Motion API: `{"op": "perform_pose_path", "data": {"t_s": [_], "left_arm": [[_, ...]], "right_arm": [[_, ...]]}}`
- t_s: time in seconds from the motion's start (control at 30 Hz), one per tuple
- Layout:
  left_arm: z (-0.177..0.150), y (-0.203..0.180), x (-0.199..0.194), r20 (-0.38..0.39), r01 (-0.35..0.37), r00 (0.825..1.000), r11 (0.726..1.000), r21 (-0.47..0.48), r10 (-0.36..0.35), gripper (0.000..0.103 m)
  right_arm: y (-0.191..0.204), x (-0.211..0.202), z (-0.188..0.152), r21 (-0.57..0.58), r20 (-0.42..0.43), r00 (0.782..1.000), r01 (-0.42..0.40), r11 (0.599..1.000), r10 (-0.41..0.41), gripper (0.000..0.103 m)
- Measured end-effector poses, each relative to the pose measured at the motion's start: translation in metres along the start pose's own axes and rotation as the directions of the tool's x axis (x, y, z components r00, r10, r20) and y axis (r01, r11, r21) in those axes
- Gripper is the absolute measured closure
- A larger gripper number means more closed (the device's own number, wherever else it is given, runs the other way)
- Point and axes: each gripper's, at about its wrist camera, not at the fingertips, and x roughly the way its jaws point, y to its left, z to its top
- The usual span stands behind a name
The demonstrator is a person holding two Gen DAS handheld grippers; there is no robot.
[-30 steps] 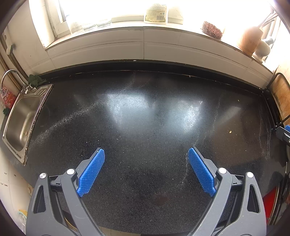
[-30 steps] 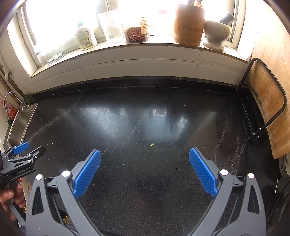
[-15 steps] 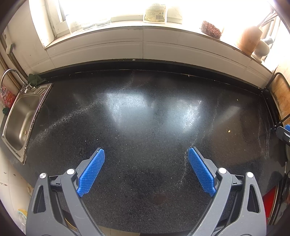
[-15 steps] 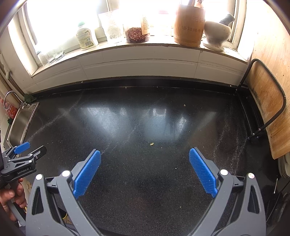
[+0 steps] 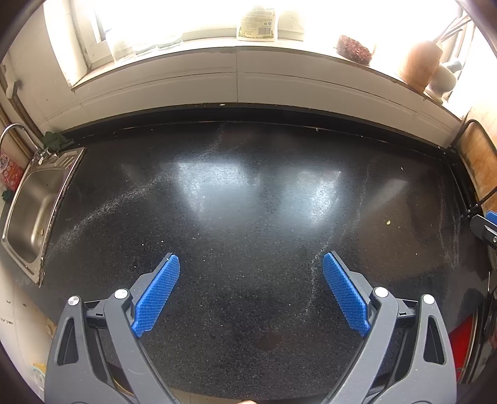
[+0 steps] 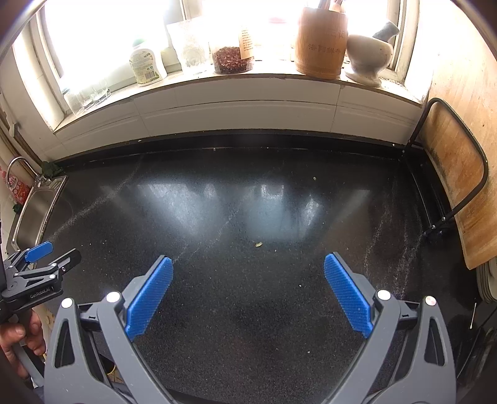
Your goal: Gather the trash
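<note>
The dark desk (image 6: 248,310) is nearly bare. Left gripper (image 5: 251,292) and right gripper (image 6: 248,293) both hang wide open, empty. One small scrap (image 6: 258,244) lies just beyond the right gripper: probably light, fragile; pinch it edgewise.

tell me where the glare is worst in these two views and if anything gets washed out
Left wrist view: the window is blown out white, fading the bottle on the sill; pale reflections sheen the black countertop. Right wrist view: same overexposed window, but the wooden holder and mortar stay readable.
</note>
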Motion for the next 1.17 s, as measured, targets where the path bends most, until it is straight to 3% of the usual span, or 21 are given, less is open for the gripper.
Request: {"op": "perform_pose_path", "data": {"t_s": [0.63, 0.93, 1.17], "left_arm": [[0.004, 0.004, 0.005, -0.024, -0.023, 0.999, 1.0, -0.007, 0.023, 0.011], [0.006, 0.002, 0.004, 0.005, -0.012, 1.0, 1.0, 0.006, 0.012, 0.01], [0.003, 0.006, 0.035, 0.02, -0.05, 0.999, 0.998, 0.039, 0.049, 0.007]], "right_arm": [[-0.001, 0.001, -0.001, 0.005, -0.004, 1.0, 0.003, 1.0, -0.003, 0.008], [-0.003, 0.002, 0.0, 0.009, -0.002, 1.0, 0.002, 1.0, -0.002, 0.008], [-0.023, 0.027, -0.008, 0.003, 0.046, 0.999, -0.001, 1.0, 0.001, 0.007]]}}
